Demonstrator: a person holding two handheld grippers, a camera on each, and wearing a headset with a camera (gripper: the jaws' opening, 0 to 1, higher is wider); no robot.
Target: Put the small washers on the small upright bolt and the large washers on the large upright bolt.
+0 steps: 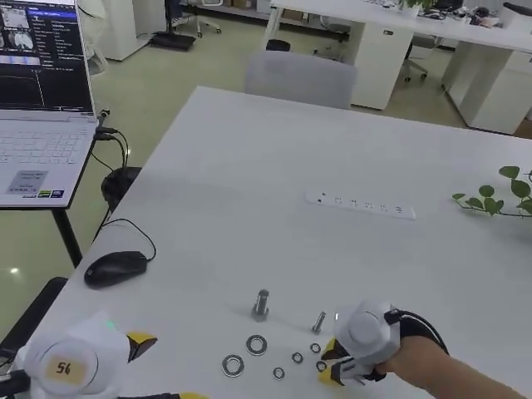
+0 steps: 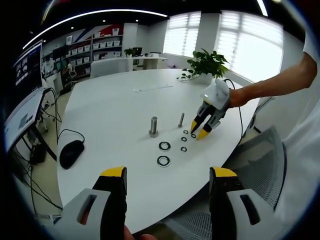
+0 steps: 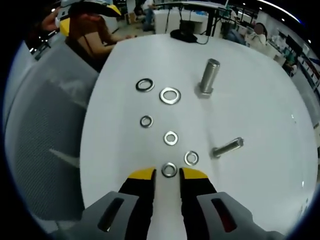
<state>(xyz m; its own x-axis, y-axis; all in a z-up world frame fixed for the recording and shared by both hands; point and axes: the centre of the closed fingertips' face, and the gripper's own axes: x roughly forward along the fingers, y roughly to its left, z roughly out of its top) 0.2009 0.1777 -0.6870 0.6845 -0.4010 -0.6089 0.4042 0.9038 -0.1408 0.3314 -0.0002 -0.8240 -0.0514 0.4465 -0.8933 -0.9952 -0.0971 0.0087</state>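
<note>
**Head view.** On the white tabletop (image 1: 249, 191), close to its near edge, stands the large upright steel bolt (image 1: 261, 305). The small upright steel bolt (image 1: 319, 322) is just to its right. Both shanks are bare. Two large flat steel washers (image 1: 256, 344) lie flat nearer than the large bolt. Four small flat steel washers (image 1: 298, 357) lie scattered to their right, nearer than the small bolt. The right gripper (image 1: 337, 367) is low at the right end of that scatter.

**Left gripper view.** The left gripper (image 2: 168, 172) is well back from the parts. Its jaws are spread wide with nothing between them.

**Right gripper view.** The yellow-tipped jaws are partly apart, one on each side of the nearest small washer (image 3: 169, 170). They have not closed on it. I cannot tell whether the tips touch the table.

**Progress, as judged.** Nothing is placed yet: all six washers are on the table and none is on a bolt. The first small-washer pick appears to be in hand. Four small and two large washers remain.
</note>
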